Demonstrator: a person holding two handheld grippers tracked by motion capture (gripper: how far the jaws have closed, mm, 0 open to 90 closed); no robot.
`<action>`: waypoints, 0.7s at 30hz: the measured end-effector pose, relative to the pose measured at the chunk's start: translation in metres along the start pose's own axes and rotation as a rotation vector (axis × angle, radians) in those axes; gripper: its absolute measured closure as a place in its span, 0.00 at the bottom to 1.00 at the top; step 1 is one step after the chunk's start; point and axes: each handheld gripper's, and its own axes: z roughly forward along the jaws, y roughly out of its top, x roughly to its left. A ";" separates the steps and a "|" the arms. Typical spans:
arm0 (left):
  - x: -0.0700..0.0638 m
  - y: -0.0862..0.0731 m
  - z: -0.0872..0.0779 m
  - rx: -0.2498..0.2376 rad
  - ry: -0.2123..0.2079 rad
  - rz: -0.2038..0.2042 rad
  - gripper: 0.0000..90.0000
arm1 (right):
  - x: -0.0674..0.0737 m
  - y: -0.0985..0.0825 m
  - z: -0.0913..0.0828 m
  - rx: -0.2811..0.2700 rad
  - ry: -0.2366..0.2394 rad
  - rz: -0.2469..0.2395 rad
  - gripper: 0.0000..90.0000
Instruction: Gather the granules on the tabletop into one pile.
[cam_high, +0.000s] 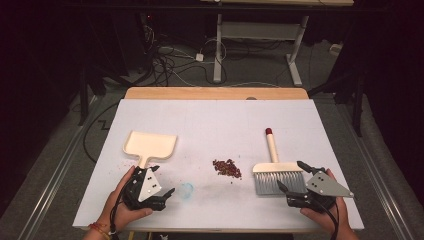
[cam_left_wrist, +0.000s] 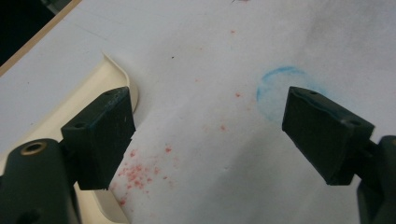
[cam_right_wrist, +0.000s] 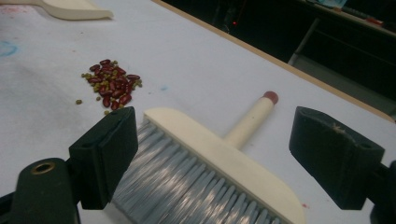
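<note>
My right gripper (cam_high: 294, 178) hangs with its jaws spread wide and nothing between them, straddling the bristle end of the brush (cam_high: 274, 172); my left gripper (cam_high: 159, 186) is equally wide open and empty, poised just at the handle of the dustpan (cam_high: 149, 145); taking the pile of beans (cam_high: 227, 168) as my landmark, the brush lies just to its right with its bristles toward me and its red-tipped handle pointing away, the dustpan sits well to its left with its mouth facing away, and a faint blue ring (cam_left_wrist: 280, 88) marks the white sheet (cam_high: 215, 120) between the pan handle and the beans; I judge the step in hand is picking up both tools, so I would move the right gripper forward past the bristles and close on the cream handle (cam_right_wrist: 247, 123) rather than the soft fibres, which would splay and slip; the left should shift over the pan's handle, since in the left gripper view only one jaw overlaps the pan's edge; hard to read: the pan handle is partly covered by the left gripper in the high view, the reddish specks (cam_left_wrist: 137, 170) beside it are too small to identify, and the brush's near corner is cut off in the right gripper view.
</note>
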 end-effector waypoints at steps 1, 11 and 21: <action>0.000 0.000 0.000 -0.001 0.001 0.000 0.18 | 0.000 0.000 0.000 -0.001 -0.001 0.004 0.19; 0.000 -0.001 -0.001 -0.003 -0.004 0.002 0.18 | 0.002 0.002 0.000 0.004 -0.008 -0.015 0.19; -0.001 0.000 0.000 0.004 -0.008 0.006 0.18 | 0.002 0.002 0.000 0.004 -0.007 -0.018 0.19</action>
